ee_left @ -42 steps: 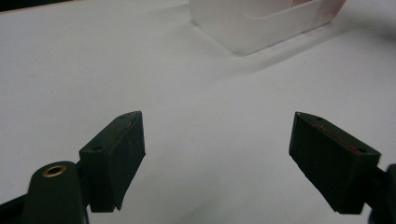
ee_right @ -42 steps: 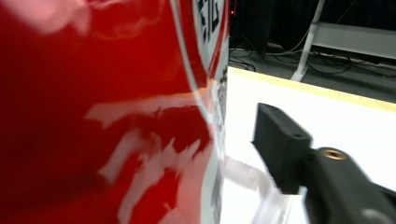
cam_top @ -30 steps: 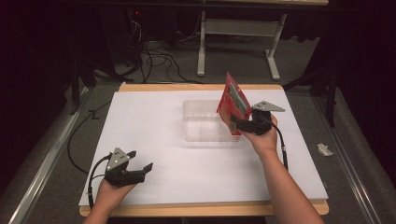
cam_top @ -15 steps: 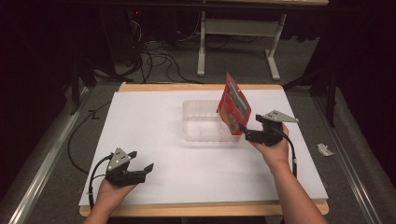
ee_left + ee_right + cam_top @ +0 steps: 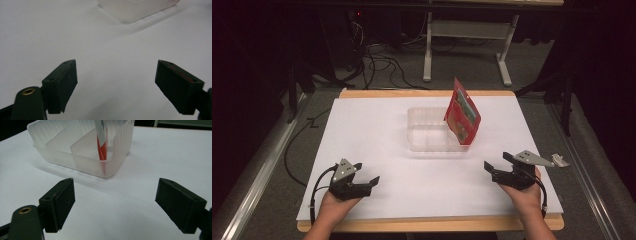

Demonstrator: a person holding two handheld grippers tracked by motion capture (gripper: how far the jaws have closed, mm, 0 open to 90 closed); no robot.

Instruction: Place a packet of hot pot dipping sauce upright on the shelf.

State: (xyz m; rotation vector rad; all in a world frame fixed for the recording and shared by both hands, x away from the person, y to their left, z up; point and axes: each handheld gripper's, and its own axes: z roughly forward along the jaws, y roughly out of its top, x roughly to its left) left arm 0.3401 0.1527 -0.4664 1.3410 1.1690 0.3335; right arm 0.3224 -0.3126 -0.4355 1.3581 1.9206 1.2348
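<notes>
Near the middle of the white table (image 5: 377,125) stands a clear plastic tray (image 5: 427,131) with dividers inside, and a red packet (image 5: 462,112) rises out of its right end — on edge and leaning, its lower end down in the compartment at the tray's near right corner, as my right hand-held gripper view shows it (image 5: 101,142).

My right hand-held gripper (image 5: 498,170) sits at the near right of the table, well apart from the tray, its jaws spread wide and holding nothing; in its own view the tray's corner lies beyond the gap between them. My left hand-held gripper (image 5: 364,184) rests at the near left, jaws likewise released and empty — only bare white surface lies between them, with the tray's edge (image 5: 140,10) far ahead. Cables (image 5: 377,55) lie on the floor beyond the far edge of the table.
</notes>
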